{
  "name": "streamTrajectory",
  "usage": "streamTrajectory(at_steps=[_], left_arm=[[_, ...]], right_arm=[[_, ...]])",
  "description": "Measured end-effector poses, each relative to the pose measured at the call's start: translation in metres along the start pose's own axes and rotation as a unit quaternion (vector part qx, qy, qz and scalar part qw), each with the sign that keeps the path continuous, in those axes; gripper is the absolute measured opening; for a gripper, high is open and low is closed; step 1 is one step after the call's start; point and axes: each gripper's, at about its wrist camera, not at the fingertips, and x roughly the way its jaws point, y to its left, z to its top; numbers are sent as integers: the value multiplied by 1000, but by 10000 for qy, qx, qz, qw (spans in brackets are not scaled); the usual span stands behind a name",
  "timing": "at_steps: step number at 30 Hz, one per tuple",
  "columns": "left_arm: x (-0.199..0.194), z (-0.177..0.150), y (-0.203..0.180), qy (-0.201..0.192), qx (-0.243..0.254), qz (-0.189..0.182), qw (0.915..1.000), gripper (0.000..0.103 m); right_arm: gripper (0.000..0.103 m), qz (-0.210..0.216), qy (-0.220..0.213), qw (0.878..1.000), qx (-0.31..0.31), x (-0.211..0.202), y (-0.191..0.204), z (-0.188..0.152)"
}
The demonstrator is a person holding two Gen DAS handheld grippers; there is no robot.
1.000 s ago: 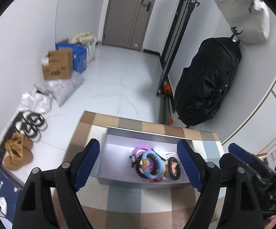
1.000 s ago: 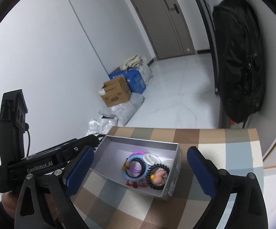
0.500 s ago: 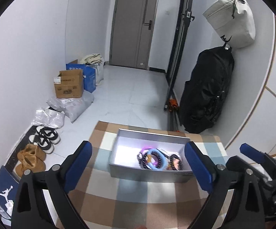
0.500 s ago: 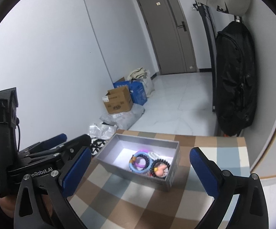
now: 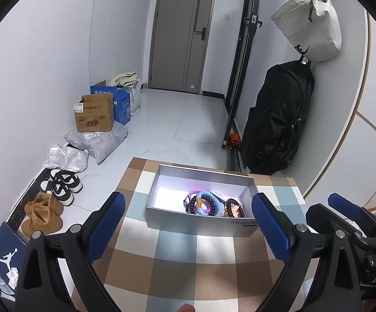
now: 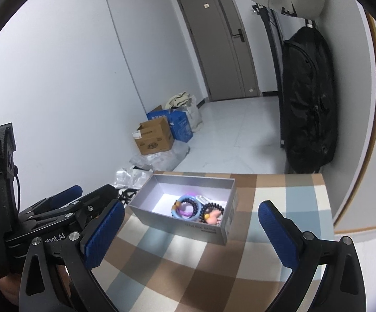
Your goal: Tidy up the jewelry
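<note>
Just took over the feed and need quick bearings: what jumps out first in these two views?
The open grey box in the middle of the checkered tablecloth, with bright bracelets heaped at its right end. Both sets of blue-padded tongs, left and right, stand wide open short of the box, holding nothing. Behind, a big black backpack hangs on the right wall under a pale bag.
</note>
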Motion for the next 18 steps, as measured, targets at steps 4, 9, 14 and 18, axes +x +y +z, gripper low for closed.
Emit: streamTrajectory(at_steps=[4, 9, 14, 18], left_arm=[[-2, 0, 0, 23, -10, 6, 10000, 95], [-1, -1, 0, 78, -61, 19, 9999, 95], [-4, 0, -1, 37, -78, -22, 10000, 95], [-4, -1, 0, 75, -65, -63, 9999, 95]], right_arm=[[103, -12, -34, 10000, 88, -4, -3, -1], [103, -44, -27, 10000, 85, -6, -5, -2], [103, -56, -7, 9999, 86, -6, -4, -2], [103, -69, 17, 10000, 55, -5, -4, -4]])
